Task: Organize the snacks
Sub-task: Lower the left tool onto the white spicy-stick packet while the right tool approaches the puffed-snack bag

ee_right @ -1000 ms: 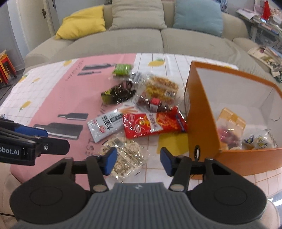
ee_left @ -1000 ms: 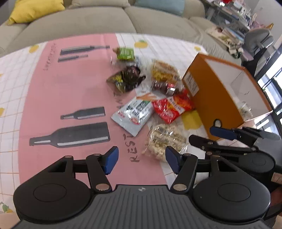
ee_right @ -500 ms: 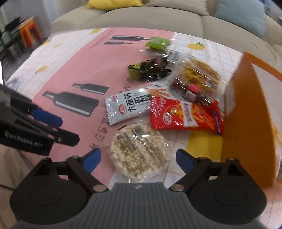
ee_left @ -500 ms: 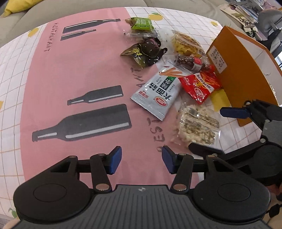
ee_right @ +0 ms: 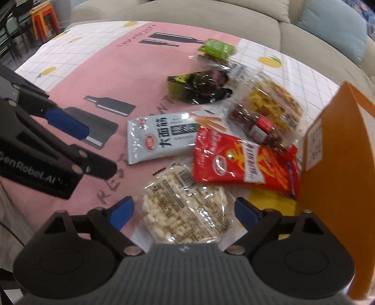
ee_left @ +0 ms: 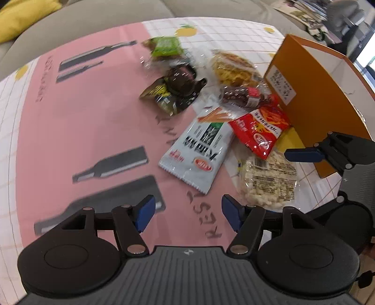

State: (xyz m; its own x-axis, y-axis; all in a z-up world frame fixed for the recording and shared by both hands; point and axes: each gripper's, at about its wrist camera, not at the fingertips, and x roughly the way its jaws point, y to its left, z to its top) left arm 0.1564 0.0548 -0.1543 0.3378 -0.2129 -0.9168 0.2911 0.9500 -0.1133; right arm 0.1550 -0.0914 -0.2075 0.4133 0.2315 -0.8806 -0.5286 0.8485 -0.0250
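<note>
Several snack packs lie in a heap on the pink tablecloth beside an orange box [ee_left: 314, 101] [ee_right: 332, 164]. Nearest is a clear pack of white puffed rice [ee_right: 185, 208] [ee_left: 269, 180]. Behind it lie a red packet [ee_right: 243, 162] [ee_left: 260, 129], a white packet [ee_right: 164, 136] [ee_left: 199, 150], a dark packet [ee_right: 199, 86], clear packs of yellow and brown snacks [ee_right: 271, 108] and a green packet [ee_right: 215, 49]. My right gripper [ee_right: 185, 211] is open, its fingers either side of the puffed rice pack. My left gripper [ee_left: 187, 211] is open and empty over the cloth.
The table is round, with a white grid cloth [ee_right: 70, 47] around the pink part. A beige sofa [ee_right: 211, 11] with a blue cushion [ee_right: 332, 30] stands behind it. Stools [ee_right: 44, 21] stand at the far left.
My right gripper has opened wider and come down and forward until its fingers straddle the puffed rice pack. My left gripper has opened wider and shifted its view over the cloth.
</note>
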